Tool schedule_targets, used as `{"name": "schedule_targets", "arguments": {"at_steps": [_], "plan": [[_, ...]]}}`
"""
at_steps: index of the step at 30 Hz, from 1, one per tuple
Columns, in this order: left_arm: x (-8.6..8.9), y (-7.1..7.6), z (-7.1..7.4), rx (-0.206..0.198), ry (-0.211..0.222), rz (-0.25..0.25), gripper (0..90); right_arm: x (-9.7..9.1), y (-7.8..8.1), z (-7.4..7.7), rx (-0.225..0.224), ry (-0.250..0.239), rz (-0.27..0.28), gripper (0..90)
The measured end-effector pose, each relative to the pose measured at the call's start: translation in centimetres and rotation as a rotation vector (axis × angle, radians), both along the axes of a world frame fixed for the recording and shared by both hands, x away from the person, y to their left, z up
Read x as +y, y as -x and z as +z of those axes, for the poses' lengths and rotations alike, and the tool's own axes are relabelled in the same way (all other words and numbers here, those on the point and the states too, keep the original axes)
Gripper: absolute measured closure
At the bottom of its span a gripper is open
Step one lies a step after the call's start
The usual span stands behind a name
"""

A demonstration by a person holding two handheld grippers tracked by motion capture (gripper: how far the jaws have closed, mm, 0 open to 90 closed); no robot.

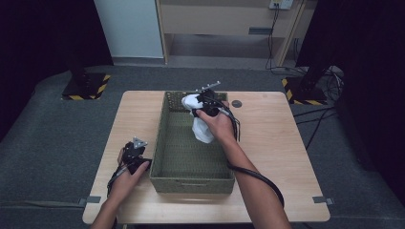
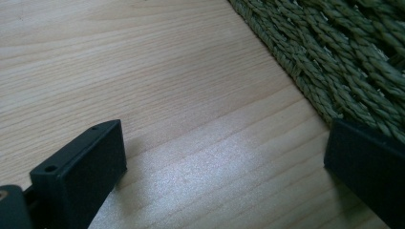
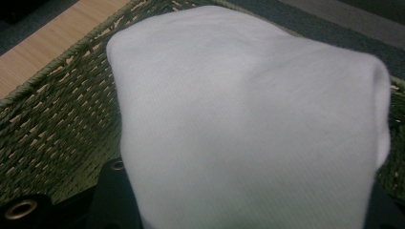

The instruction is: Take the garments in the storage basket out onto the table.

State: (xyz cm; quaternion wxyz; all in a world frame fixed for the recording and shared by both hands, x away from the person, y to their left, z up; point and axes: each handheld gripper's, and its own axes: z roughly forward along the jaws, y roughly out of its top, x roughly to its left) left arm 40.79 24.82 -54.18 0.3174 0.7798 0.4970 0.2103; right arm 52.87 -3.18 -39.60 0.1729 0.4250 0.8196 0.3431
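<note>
A green woven basket (image 1: 167,143) stands in the middle of the wooden table (image 1: 272,152). My right gripper (image 1: 199,106) is held above the basket's far end, shut on a white cloth (image 1: 202,130) that hangs down from it toward the basket floor. In the right gripper view the white cloth (image 3: 248,124) drapes over the jaws and hides their tips, with the basket wall (image 3: 57,119) behind it. My left gripper (image 1: 135,153) rests on the table just left of the basket, open. In the left gripper view its jaws stand wide apart over bare wood, and the basket wall (image 2: 334,52) runs beside the right one.
A small dark round disc (image 1: 237,103) lies on the table right of the basket's far corner. Grey carpet surrounds the table. Two black stand bases with yellow-black tape (image 1: 86,87) sit on the floor beyond it, and cables (image 1: 315,114) trail at the right.
</note>
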Motion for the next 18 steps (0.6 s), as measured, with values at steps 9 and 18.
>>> {"name": "schedule_targets", "arguments": {"at_steps": [9, 18], "plan": [[0.0, 0.0, 0.0, 0.000, 0.001, 0.000, 0.0, -0.9, 0.3, 1.7, -0.017, -0.019, -0.003, 46.4], [0.0, 0.0, 0.0, 0.000, 0.000, 0.000, 0.0, -1.1, 0.6, 3.5, -0.040, -0.023, 0.004, 46.4]]}}
